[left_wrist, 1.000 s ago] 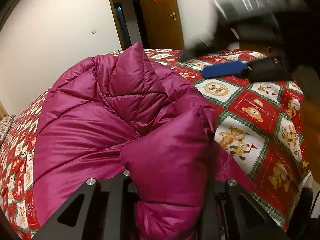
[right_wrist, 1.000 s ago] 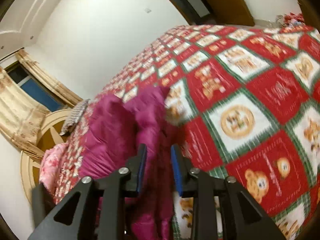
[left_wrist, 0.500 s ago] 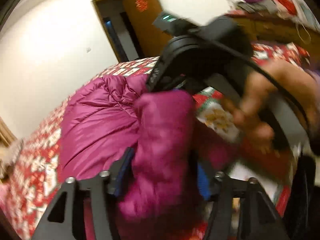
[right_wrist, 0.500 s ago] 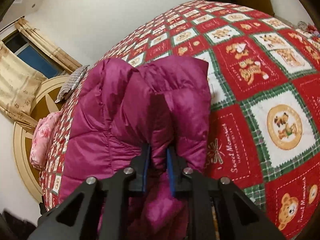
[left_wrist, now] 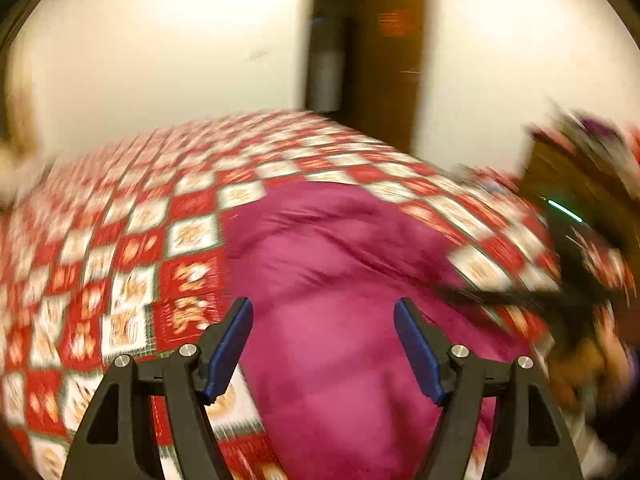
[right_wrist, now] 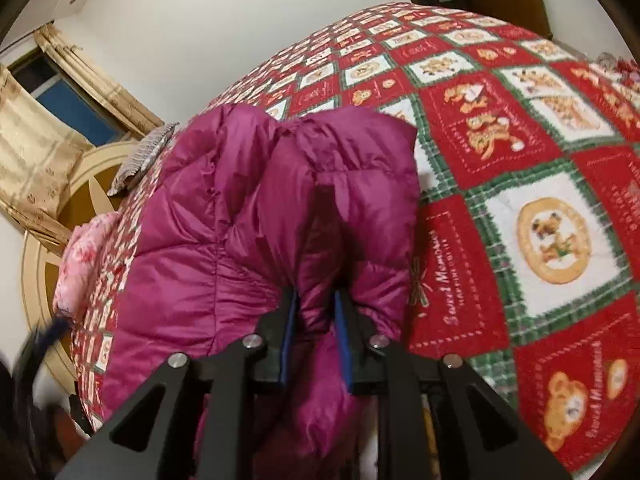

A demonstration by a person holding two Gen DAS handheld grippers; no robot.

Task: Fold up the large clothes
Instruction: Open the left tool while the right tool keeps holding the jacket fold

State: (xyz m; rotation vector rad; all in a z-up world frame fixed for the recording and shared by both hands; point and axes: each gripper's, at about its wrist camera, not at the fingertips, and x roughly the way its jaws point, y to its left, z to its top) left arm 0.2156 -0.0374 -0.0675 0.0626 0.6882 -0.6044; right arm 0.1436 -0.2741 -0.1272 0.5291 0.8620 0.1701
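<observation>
- We see a magenta quilted down jacket point(right_wrist: 224, 240) lying on a bed covered by a red, white and green patchwork quilt with teddy-bear panels point(right_wrist: 552, 236).
- Our right gripper point(right_wrist: 316, 316) has its blue-padded fingers point(right_wrist: 289, 328) closed on a thick fold of the jacket; the padded fabric bulges up and out on both sides of the narrow gap between the pads.
- The pinched fold stands up in front of the right wrist camera, and the rest of the jacket spreads away to the left over the quilt.
- Our left gripper point(left_wrist: 323, 344) has its fingers point(left_wrist: 228, 344) spread wide; they have just been opening, and nothing is between them now.
- In the left wrist view the jacket point(left_wrist: 344, 280) lies below and beyond the open fingers, apart from both pads; this view is heavily blurred.
- At the right edge of that view we make out a dark, blurred shape and part of a hand point(left_wrist: 588, 364), too smeared to read.
- Beyond the bed we see a pale wall and a brown wooden door point(left_wrist: 388, 60) standing open.
- In the right wrist view a beige patterned curtain point(right_wrist: 36, 152) hangs at the left, and a pink pillow point(right_wrist: 80, 260) sits at the quilt's far edge beside a rounded wooden headboard point(right_wrist: 44, 248).
</observation>
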